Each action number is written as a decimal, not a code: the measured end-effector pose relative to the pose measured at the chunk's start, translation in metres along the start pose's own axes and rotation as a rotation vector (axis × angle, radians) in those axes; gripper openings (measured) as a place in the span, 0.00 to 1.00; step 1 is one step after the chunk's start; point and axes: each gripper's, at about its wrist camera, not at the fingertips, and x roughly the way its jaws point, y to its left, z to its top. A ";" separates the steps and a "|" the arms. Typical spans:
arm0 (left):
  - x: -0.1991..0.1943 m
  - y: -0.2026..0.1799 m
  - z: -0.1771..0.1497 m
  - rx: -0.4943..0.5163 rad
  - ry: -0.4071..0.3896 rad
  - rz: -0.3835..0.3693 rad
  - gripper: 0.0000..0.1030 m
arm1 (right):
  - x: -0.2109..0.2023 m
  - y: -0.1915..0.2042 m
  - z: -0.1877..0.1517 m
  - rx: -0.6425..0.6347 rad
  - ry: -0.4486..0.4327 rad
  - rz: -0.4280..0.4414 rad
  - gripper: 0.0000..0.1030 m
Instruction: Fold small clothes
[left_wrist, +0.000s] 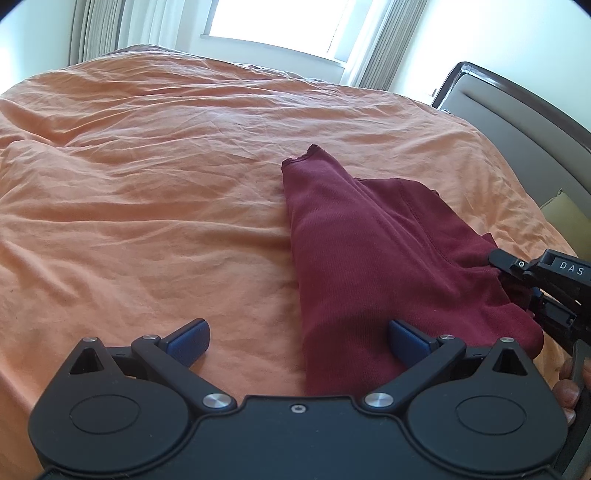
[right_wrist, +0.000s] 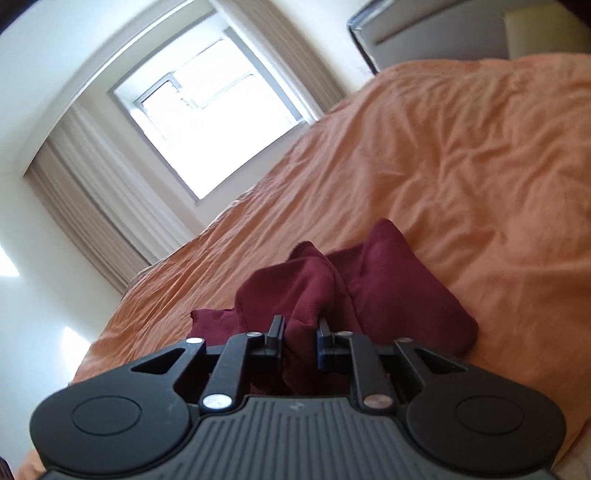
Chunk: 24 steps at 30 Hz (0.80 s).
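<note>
A dark red garment (left_wrist: 354, 251) lies partly folded on the orange bedsheet (left_wrist: 147, 184). My left gripper (left_wrist: 297, 341) is open and empty, its blue pads (left_wrist: 190, 341) straddling the garment's near left edge just above the sheet. My right gripper (right_wrist: 300, 334) is shut on a bunched fold of the red garment (right_wrist: 388, 291) and holds that part lifted. In the left wrist view the right gripper (left_wrist: 517, 275) grips the garment's right edge.
The bed's padded headboard (left_wrist: 517, 125) stands at the right, with a yellowish pillow (left_wrist: 565, 210) beside it. A bright window (left_wrist: 280, 22) with curtains (left_wrist: 388, 48) is beyond the bed's far side. The wrinkled sheet spreads wide to the left.
</note>
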 end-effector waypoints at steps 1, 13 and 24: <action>0.001 -0.002 0.003 0.002 0.001 -0.008 0.99 | 0.000 0.007 0.004 -0.059 -0.007 0.007 0.17; 0.004 -0.043 0.017 0.072 -0.004 -0.089 0.99 | -0.032 -0.034 0.025 -0.082 -0.072 -0.006 0.16; 0.010 -0.021 0.002 0.004 0.062 -0.107 0.99 | -0.038 -0.051 -0.004 -0.027 -0.050 -0.052 0.33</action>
